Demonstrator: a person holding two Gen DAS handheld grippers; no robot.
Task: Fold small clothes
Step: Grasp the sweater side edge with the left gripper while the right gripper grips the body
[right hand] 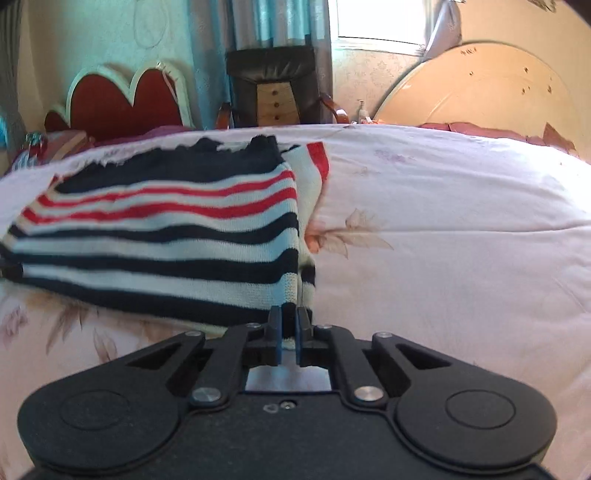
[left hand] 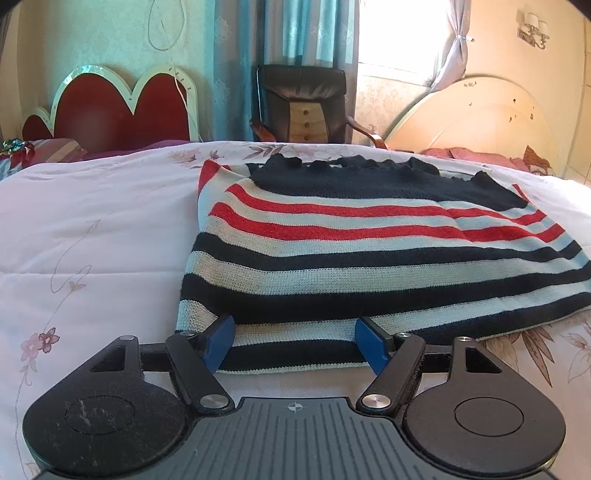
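The left hand-held gripper (left hand: 295, 343) lies low and level over the bed, its two blue-padded fingers (left hand: 221, 343) spread wide apart and released, straddling the near hem of the folded knitted sweater with navy, white and red stripes (left hand: 369, 251) without pinching it. The right hand-held gripper (right hand: 289, 332) sits at the same low angle, its black fingers (right hand: 274, 326) drawn close together and clenched on the near right corner of the same striped sweater (right hand: 166, 236), a sliver of white knit showing between the pads. The sweater lies flat near the middle of the white quilted bedspread printed with pale pink and brown flowers (left hand: 92, 240), folded into a rough rectangle with a solid navy band and a scalloped edge along its far side; the ribbed knit texture is plain in the left wrist view, while the right wrist view is slightly blurred. Both gripper bodies are matte black plastic with round bosses and silver pivot screws, the left one carrying a ridged grey plate with a small crosshair mark. Beyond the far edge of the bed stand a red heart-shaped headboard with a cream border (left hand: 122, 107), a dark leather armchair with wooden arms (left hand: 303, 103), teal curtains (left hand: 288, 33) and a rounded cream headboard (left hand: 480, 122). No readable writing shows.
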